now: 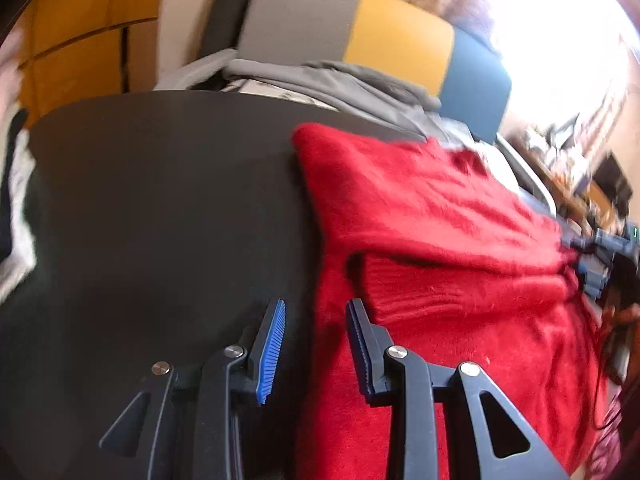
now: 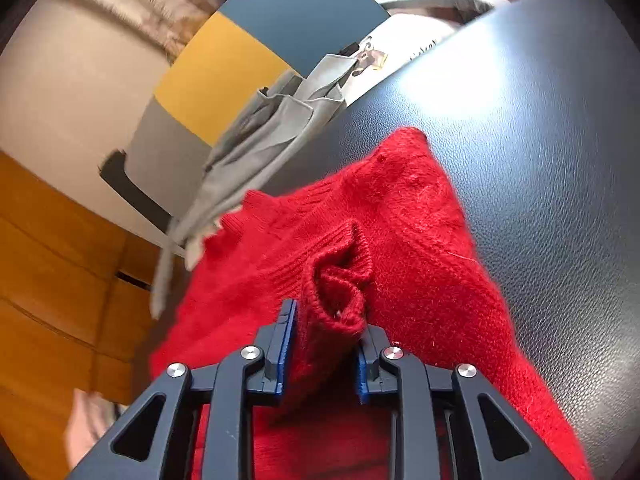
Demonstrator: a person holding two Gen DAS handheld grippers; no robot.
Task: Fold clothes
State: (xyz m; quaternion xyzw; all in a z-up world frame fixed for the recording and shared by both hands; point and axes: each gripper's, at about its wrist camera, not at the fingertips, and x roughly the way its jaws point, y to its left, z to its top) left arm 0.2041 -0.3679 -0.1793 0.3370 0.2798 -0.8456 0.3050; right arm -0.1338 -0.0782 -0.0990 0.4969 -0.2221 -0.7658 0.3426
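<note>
A fuzzy red sweater [image 1: 432,220] lies spread over the right half of a black leather-like table [image 1: 160,200]. My left gripper [image 1: 316,312] hovers open over the sweater's left edge, with nothing between its blue pads. In the right wrist view the same red sweater [image 2: 420,216] lies on the dark table [image 2: 540,120]. My right gripper [image 2: 326,320] is shut on a bunched ribbed cuff [image 2: 340,280] of the sweater. The other gripper [image 1: 608,248] shows at the far right of the left wrist view.
A grey garment [image 1: 332,80] lies heaped at the table's far edge, in front of a chair back with grey, yellow and blue panels [image 1: 396,40]. Wooden cabinet fronts [image 2: 52,240] stand to one side. Bright window light washes out the upper right.
</note>
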